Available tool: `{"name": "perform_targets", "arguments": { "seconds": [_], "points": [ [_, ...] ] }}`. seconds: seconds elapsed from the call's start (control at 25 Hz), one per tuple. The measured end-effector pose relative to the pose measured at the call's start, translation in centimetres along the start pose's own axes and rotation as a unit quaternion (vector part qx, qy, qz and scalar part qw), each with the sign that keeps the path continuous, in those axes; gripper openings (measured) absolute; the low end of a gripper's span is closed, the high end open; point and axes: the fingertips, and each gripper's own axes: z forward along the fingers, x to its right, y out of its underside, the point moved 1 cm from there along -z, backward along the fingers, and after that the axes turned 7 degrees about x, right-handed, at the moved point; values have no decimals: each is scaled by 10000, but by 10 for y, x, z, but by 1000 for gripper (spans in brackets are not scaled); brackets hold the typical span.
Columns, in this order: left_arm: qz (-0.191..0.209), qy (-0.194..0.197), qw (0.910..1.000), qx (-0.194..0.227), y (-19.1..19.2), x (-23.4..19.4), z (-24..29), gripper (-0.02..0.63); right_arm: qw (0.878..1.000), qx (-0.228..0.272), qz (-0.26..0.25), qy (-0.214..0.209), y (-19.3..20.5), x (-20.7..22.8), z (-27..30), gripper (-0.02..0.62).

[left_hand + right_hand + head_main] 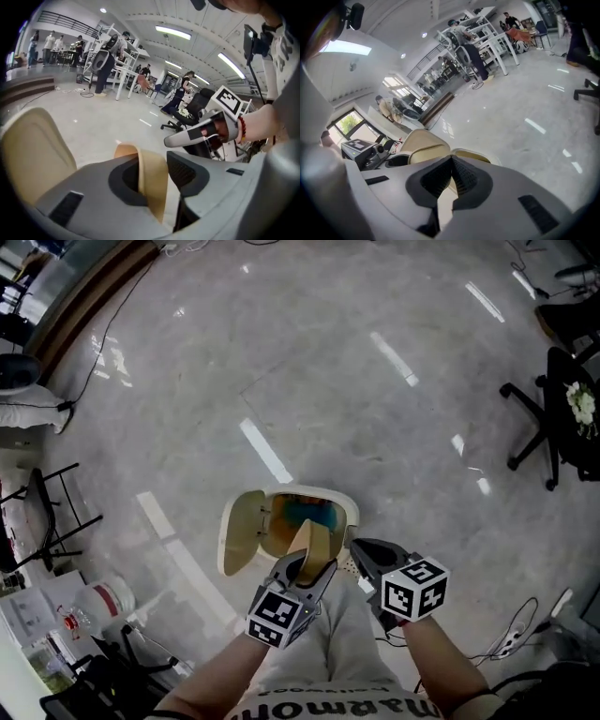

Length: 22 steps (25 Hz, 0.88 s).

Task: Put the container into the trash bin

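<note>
left gripper view: left gripper (pixel 154 163) jaws clamped on container (pixel 152 190) wall, just above open bin (pixel 309 490).
right gripper (pixel 451 163) jaws together, empty, beside it. imo centre over the opening, clear of lid (pixel 240 532), lower a bit, then let go.

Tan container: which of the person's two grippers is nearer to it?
Left. The left gripper holds the container between its jaws, over the open trash bin. The right gripper hangs beside it, apart, jaws together on nothing.
</note>
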Motion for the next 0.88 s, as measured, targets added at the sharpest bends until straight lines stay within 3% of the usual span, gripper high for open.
{"name": "perform_targets", "arguments": {
  "seconds": [0.2, 0.48, 0.64, 0.72, 0.88],
  "points": [
    [440, 169, 9972, -577, 48, -5, 51, 126, 9999, -141, -49, -12, 16, 30, 13, 3],
    [1017, 244, 9940, -330, 62, -24, 75, 127, 9984, 6, 563, 59, 23, 65, 15, 3],
    [1843, 721, 9774, -741, 86, -24, 88, 127, 9963, -8, 846, 173, 38, 76, 15, 3],
    [1873, 851, 9730, -1042, 104, -29, 93, 127, 9949, 4, 997, 168, 41, 77, 18, 3],
    [1669, 659, 9698, -1653, 131, -49, 98, 129, 9944, -3, 1055, 63, 41, 71, 24, 3]
  ]
}}
